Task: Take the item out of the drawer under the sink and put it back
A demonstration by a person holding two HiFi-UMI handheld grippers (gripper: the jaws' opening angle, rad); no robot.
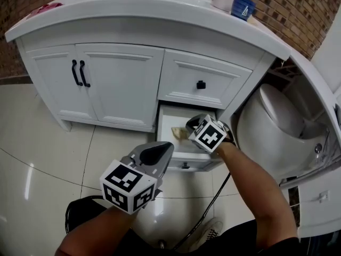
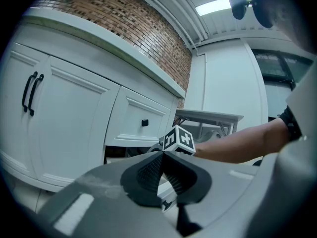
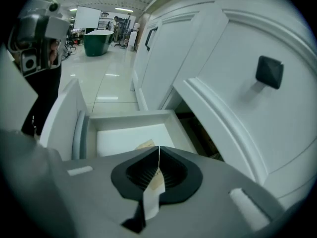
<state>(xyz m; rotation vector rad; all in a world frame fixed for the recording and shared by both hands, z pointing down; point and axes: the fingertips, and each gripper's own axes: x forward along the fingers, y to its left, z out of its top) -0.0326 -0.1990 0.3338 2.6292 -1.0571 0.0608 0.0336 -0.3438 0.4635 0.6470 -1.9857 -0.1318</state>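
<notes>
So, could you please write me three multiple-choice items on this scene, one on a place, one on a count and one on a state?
1. Where is the right gripper? A) over the open lower drawer B) on the countertop C) on the floor
2. How many black bar handles do the cabinet doors carry? A) one B) two C) four
3. The right gripper's fingers are: A) wide apart and empty B) closed on a thin pale slip C) closed on a knob
Key: 1 A, the drawer lies open right below it; 2 B, a pair sits side by side; 3 B, the slip runs between the closed fingers.
</notes>
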